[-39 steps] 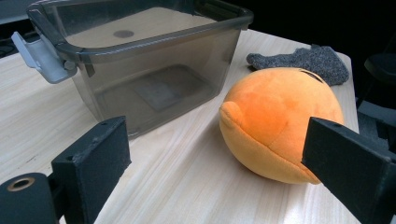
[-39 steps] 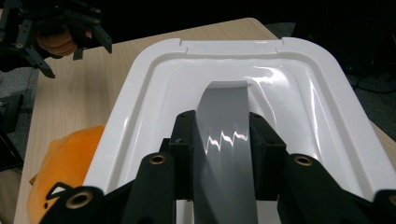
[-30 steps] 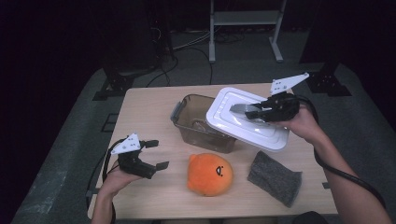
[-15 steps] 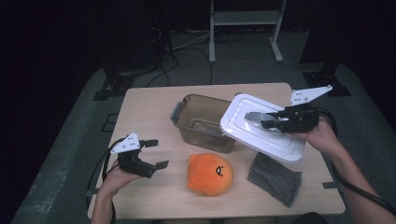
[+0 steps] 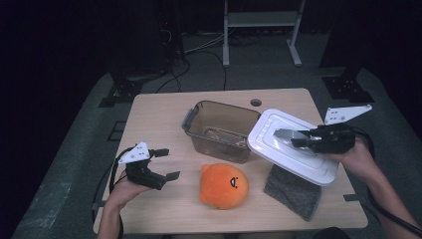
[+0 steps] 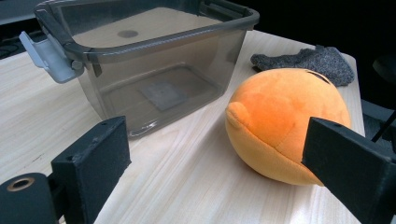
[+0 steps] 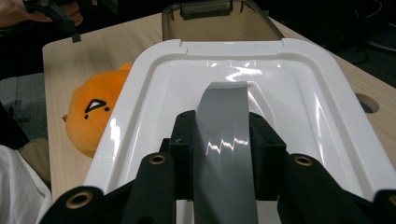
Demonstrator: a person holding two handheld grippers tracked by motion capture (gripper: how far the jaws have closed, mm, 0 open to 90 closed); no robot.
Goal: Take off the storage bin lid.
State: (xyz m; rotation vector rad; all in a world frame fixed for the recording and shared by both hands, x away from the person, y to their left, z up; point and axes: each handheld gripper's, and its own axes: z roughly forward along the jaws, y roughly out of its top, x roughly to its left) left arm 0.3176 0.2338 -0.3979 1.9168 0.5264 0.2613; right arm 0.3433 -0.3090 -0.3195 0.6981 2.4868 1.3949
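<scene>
lid [image 5: 293, 147] is off the bin and up in the air, tilted, over the right side of the surface [image 5: 164, 112]. right tongs [image 5: 298, 141] are clenched on the grey handle strip [image 7: 224, 140] in the lid's middle; in the right gripper view the two black jaws press that strip from both sides. lid's near edge hangs above the grey cloth [image 5: 293, 191], its far-left corner just beside the bin's rim, cannot tell whether they touch.

clear bin [image 5: 221, 129] sits open mid-surface, latch [image 6: 46, 58] sticking out on its left end, nothing inside that i can see. orange plush [image 5: 224, 185] rests in front of it, just beside the cloth.

left tongs [image 5: 166, 163] are released, jaws wide with nothing between them, hovering low at the front left. left gripper view looks straight at the plush [image 6: 285, 126] with the bin [image 6: 149, 70] behind it.

step in hand, my read: lid removal, carrying it clear of the bin to park it somewhere on the right. next move calls for levelling the lid and setting it down without landing on the cloth or clipping the bin rim. then left tongs look lined up to take the plush, likely for the bin. plush is soft and round, so a grip across its middle would hold best.
</scene>
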